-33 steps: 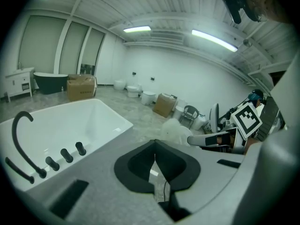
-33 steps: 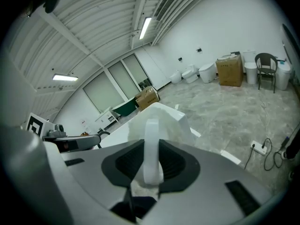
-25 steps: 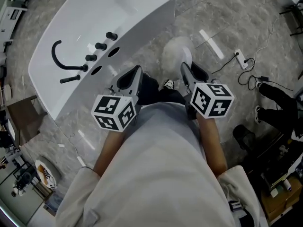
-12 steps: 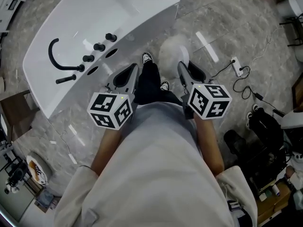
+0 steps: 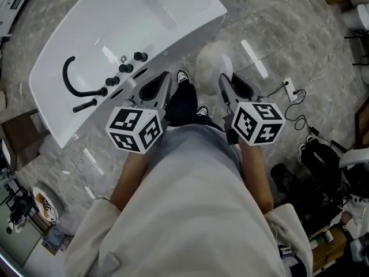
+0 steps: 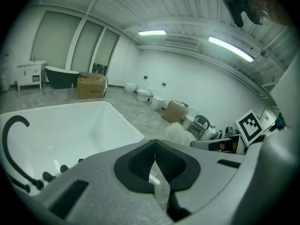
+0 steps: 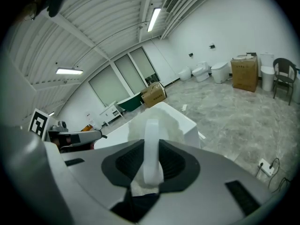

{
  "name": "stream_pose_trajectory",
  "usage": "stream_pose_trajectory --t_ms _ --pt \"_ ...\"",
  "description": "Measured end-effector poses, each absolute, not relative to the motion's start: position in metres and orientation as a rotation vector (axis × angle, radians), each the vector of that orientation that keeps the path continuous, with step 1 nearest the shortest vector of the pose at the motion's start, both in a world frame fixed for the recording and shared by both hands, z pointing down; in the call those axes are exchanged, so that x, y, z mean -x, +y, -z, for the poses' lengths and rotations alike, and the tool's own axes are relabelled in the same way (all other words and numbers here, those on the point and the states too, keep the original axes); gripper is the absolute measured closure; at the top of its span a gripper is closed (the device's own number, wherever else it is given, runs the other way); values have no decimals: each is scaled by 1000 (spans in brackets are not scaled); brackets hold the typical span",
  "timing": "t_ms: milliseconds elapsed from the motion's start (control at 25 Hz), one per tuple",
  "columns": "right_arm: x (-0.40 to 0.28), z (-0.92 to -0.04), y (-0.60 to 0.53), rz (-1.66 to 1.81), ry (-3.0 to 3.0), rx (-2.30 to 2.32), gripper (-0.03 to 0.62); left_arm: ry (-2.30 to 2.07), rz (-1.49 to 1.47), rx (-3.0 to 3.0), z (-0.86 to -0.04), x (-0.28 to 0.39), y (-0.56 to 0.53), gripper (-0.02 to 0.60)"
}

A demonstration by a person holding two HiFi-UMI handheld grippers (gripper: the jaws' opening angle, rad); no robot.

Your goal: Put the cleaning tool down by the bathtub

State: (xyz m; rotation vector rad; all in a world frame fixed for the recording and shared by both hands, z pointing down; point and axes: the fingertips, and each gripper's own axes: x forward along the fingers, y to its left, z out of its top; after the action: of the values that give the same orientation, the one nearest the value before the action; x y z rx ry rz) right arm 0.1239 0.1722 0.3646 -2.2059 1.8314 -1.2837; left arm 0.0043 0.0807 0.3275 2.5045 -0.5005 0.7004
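Observation:
The cleaning tool has a white fluffy head [image 5: 209, 62] and a white handle [image 7: 151, 146]. My right gripper [image 5: 226, 81] is shut on that handle, and the head hangs over the floor just off the near corner of the white bathtub [image 5: 115, 27]. In the right gripper view the head [image 7: 157, 118] hides part of the bathtub's end [image 7: 190, 125]. My left gripper [image 5: 166, 78] is shut with nothing in it, beside the tub's long side. In the left gripper view the left gripper [image 6: 154, 146] points past the tub [image 6: 70, 130] toward the fluffy head [image 6: 176, 132].
A black faucet [image 5: 72, 77] and knobs [image 5: 130, 62] sit on the tub's rim. The person's shoes [image 5: 183, 75] stand between the grippers. A power strip with cables [image 5: 291, 88] lies on the marble floor at right, and dark gear [image 5: 323, 172] beyond it. Cardboard boxes [image 7: 244, 71] and toilets stand far off.
Both grippers have travelled together along the tub's side with the tool still held. The person has stepped forward, and the tub's near corner now sits closer to the fluffy head.

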Motion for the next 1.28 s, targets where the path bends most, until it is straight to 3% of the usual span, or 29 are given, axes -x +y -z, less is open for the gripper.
stream_pose_trajectory --t_ms 680,1280 --pt "-152 -354 67 1260 1877 2213 505 -463 -674 -2551 -320 -44 -31 577" --pt "-142 -351 4 1214 2049 2210 505 -518 -637 -2513 -337 -11 -87 577"
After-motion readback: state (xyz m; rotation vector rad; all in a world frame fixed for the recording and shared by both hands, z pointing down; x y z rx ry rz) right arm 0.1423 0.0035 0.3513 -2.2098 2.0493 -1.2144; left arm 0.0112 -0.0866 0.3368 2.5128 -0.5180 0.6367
